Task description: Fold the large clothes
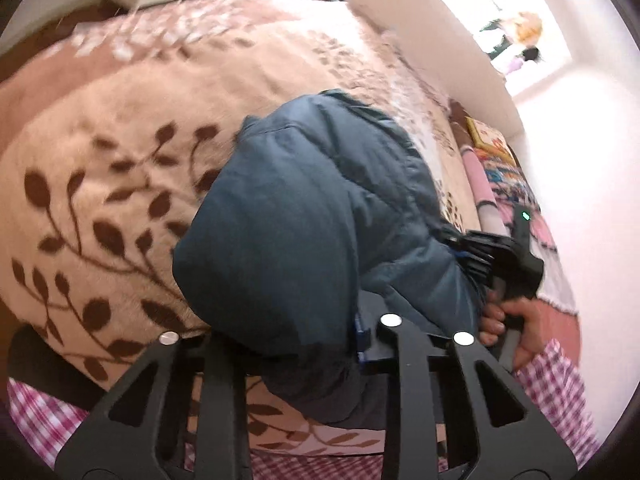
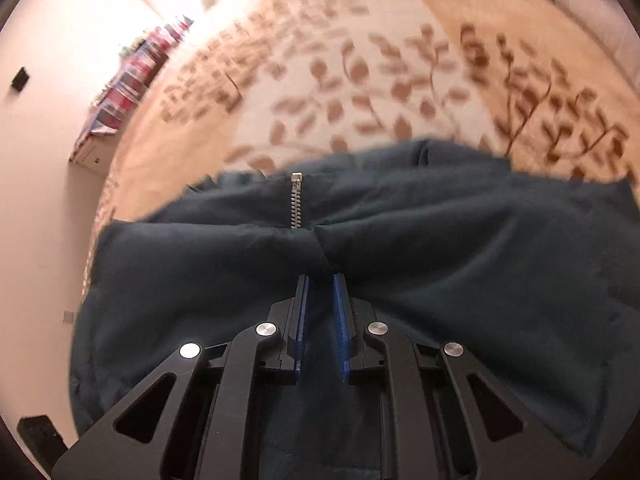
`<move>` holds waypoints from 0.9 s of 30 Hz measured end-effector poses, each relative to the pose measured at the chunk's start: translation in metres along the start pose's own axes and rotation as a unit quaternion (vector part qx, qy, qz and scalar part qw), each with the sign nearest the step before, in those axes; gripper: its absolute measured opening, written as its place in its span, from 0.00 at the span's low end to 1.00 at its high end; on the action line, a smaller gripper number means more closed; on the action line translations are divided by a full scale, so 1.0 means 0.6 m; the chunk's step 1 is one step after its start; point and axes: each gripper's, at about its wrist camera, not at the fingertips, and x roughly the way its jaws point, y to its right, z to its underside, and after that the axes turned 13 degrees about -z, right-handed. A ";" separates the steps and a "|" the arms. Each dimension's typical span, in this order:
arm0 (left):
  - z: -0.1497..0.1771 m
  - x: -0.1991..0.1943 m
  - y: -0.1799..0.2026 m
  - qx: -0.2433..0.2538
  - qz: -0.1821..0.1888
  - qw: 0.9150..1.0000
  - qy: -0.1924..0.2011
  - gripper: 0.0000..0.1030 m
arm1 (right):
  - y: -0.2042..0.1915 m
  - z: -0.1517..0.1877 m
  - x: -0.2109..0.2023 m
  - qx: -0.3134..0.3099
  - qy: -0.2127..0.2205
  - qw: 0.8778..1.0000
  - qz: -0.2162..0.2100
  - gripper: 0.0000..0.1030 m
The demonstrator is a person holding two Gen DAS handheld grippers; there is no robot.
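Note:
A dark blue padded jacket (image 1: 304,220) lies bunched on a beige bed blanket with brown leaf print (image 1: 100,184). In the left wrist view the jacket drapes over my left gripper (image 1: 320,344) and hides its fingertips, so its state does not show. My right gripper (image 1: 480,256) shows at the jacket's right edge, held by a hand, shut on the fabric. In the right wrist view my right gripper (image 2: 321,280) pinches a fold of the jacket (image 2: 460,260) between its blue pads (image 2: 340,320). A silver zipper (image 2: 296,200) runs just beyond the fingertips.
The blanket (image 2: 360,60) covers the bed all around the jacket. Pink checked sheet (image 1: 560,392) shows at the near bed edge. A white headboard (image 1: 432,48) and colourful pillows (image 1: 500,168) lie at the right. A wall and a cluttered shelf (image 2: 132,76) stand left in the right wrist view.

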 end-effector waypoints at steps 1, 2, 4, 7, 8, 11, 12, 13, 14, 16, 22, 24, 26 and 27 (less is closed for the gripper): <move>0.000 -0.006 0.008 0.017 -0.003 1.000 0.009 0.21 | 0.003 -0.001 0.003 0.001 -0.001 1.000 0.000 0.13; -0.001 -0.013 0.017 0.031 -0.005 0.999 0.018 0.21 | 0.008 -0.001 0.007 0.007 -0.005 1.000 -0.002 0.12; -0.003 -0.027 0.031 0.048 0.001 0.998 0.031 0.20 | 0.014 -0.003 0.015 0.008 -0.010 1.000 0.001 0.10; -0.009 -0.044 0.038 0.052 0.011 0.998 0.038 0.19 | 0.010 -0.004 0.024 0.001 -0.015 1.000 0.014 0.09; -0.011 -0.047 0.041 0.056 0.009 0.998 0.040 0.19 | 0.008 -0.005 0.023 0.005 -0.014 1.000 0.016 0.09; -0.011 -0.052 0.037 0.058 0.006 0.998 0.040 0.19 | 0.000 -0.004 -0.004 0.022 -0.002 1.000 -0.006 0.11; -0.011 -0.052 0.036 0.057 0.006 0.998 0.039 0.19 | -0.007 0.002 -0.024 0.022 0.007 0.999 -0.030 0.12; -0.010 -0.052 0.037 0.057 0.004 0.998 0.040 0.19 | -0.015 0.007 -0.042 0.017 0.017 0.999 -0.043 0.12; -0.007 -0.053 0.038 0.058 0.003 0.997 0.041 0.19 | -0.029 0.018 -0.073 0.005 0.030 0.998 -0.060 0.12; -0.006 -0.054 0.041 0.061 0.002 0.997 0.043 0.19 | -0.051 0.047 -0.125 -0.014 0.049 0.995 -0.087 0.12; -0.005 -0.058 0.042 0.059 0.003 0.997 0.046 0.19 | -0.063 0.165 -0.167 -0.028 0.019 0.993 -0.116 0.12; -0.005 -0.060 0.042 0.054 0.005 0.998 0.043 0.19 | -0.057 0.176 -0.139 -0.022 0.001 0.994 -0.106 0.12; -0.005 -0.063 0.044 0.054 0.006 0.998 0.043 0.19 | -0.042 0.179 -0.104 0.001 -0.025 0.994 -0.109 0.12; -0.004 -0.066 0.047 0.057 0.007 0.997 0.045 0.19 | -0.035 0.180 -0.087 0.004 -0.032 0.994 -0.100 0.12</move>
